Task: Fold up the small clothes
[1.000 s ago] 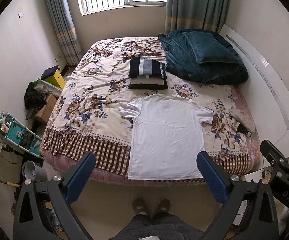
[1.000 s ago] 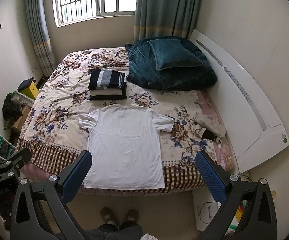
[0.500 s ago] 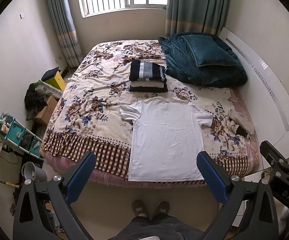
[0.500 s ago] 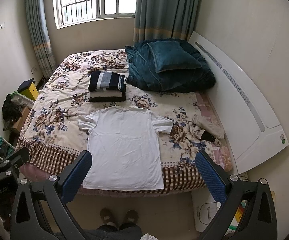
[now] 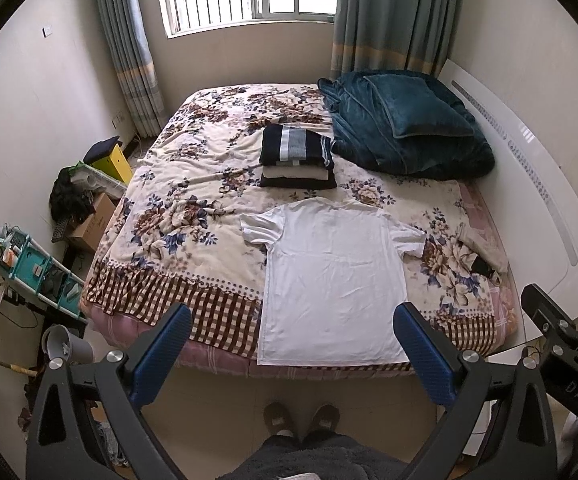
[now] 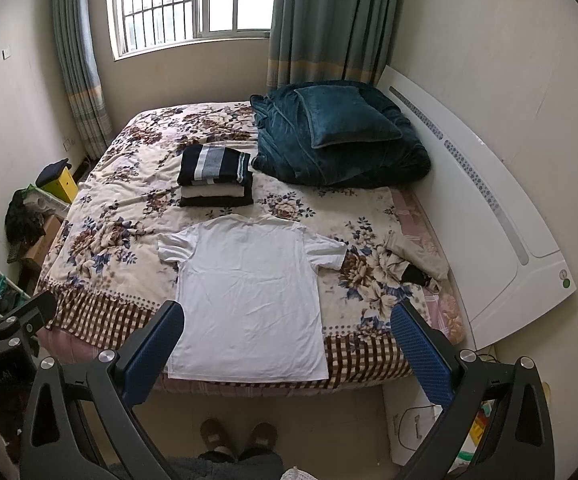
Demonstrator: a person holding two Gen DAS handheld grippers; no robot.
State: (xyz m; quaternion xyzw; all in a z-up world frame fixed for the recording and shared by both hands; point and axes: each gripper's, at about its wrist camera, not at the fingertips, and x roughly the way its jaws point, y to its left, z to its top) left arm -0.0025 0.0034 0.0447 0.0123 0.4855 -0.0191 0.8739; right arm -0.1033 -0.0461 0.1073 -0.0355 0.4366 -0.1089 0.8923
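Both views have tipped slightly since a second ago, so the bed (image 5: 217, 184) and everything on it sit a little lower in the frame; nothing on the bed itself has shifted. It fills the middle of the room under a floral blanket with a brown checked border, a white headboard (image 6: 489, 216) along its right side. A teal quilt (image 5: 405, 136) with a matching pillow on top is heaped at the far right corner, near the window. A white T-shirt (image 5: 333, 280) lies flat on the near half, neck toward the window, both short sleeves spread out, hem at the bed's near edge. Just beyond its collar stands a stack of folded clothes (image 5: 297, 160), a dark striped piece on top. A small crumpled beige and black garment (image 6: 419, 266) lies near the right edge, beside the shirt's right sleeve. The left tongs (image 5: 289, 344) and the right tongs (image 6: 285, 342) are both held above the floor short of the bed, blue pads spread wide apart, gripping nothing. A person's slippered feet (image 5: 301, 420) stand below them.
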